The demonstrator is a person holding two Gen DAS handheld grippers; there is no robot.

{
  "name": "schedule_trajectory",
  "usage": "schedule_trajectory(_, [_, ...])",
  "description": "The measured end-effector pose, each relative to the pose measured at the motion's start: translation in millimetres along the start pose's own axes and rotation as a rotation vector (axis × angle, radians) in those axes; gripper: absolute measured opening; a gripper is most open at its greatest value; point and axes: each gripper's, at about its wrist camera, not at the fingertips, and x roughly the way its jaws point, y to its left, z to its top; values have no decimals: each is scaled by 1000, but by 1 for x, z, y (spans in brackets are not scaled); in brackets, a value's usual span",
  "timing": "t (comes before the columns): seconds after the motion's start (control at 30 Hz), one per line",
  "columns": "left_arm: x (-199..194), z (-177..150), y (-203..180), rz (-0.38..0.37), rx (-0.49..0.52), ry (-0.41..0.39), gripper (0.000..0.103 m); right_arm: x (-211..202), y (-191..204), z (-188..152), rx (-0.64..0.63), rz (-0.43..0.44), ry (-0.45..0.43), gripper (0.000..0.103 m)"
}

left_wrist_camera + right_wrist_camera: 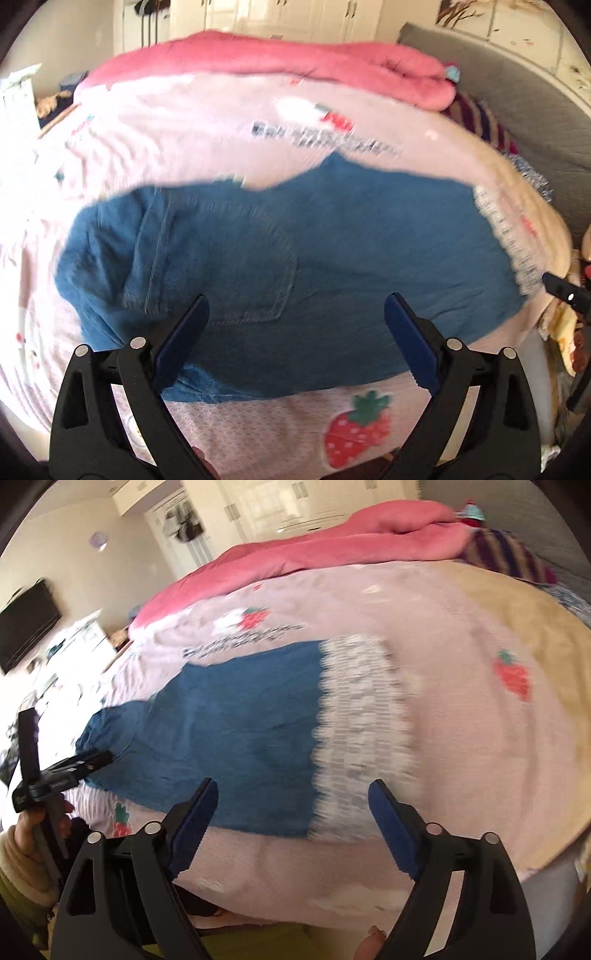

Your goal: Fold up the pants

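Pants (295, 254) of blue denim lie flat on the pink strawberry-print bedspread (207, 424), their lace-trimmed hem (365, 723) toward your right. Your left gripper (295, 314) hangs over the near edge of the denim with its jaws spread wide, the back pocket (255, 280) just ahead and nothing between the pads. Your right gripper (293, 797) is likewise wide open and empty, above the near edge where denim meets lace.

Bright daylight washes my room; the far white cupboards (295, 18) glare. Motion blur smears the bedspread (461, 738) print. Fisheye bends the edges into dark corners.
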Motion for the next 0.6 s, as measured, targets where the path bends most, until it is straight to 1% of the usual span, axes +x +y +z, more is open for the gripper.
schedule_trajectory(0.13, [-21, 13, -19, -37, 21, -59, 93, -12, -15, -17, 38, -9, 19, 85])
schedule_trajectory(0.23, [-27, 17, -38, -59, 51, -73, 93, -8, -21, -24, 75, 3, 32, 85])
schedule_trajectory(0.33, [-21, 22, -60, -67, 93, -67, 93, -5, -28, -26, 131, 26, 30, 85])
schedule_trajectory(0.43, [-13, 26, -81, -91, 144, -51, 93, 1, -37, -25, 195, 45, 28, 85])
schedule_trajectory(0.5, [-4, 34, -99, -100, 186, -46, 93, 6, -41, -24, 236, 72, 30, 85])
schedule_trajectory(0.57, [5, 44, -116, -123, 225, -38, 93, 12, -44, -21, 266, 87, 35, 85])
schedule_trajectory(0.6, [12, 52, -125, -135, 242, -32, 93, 14, -45, -21, 274, 92, 39, 83])
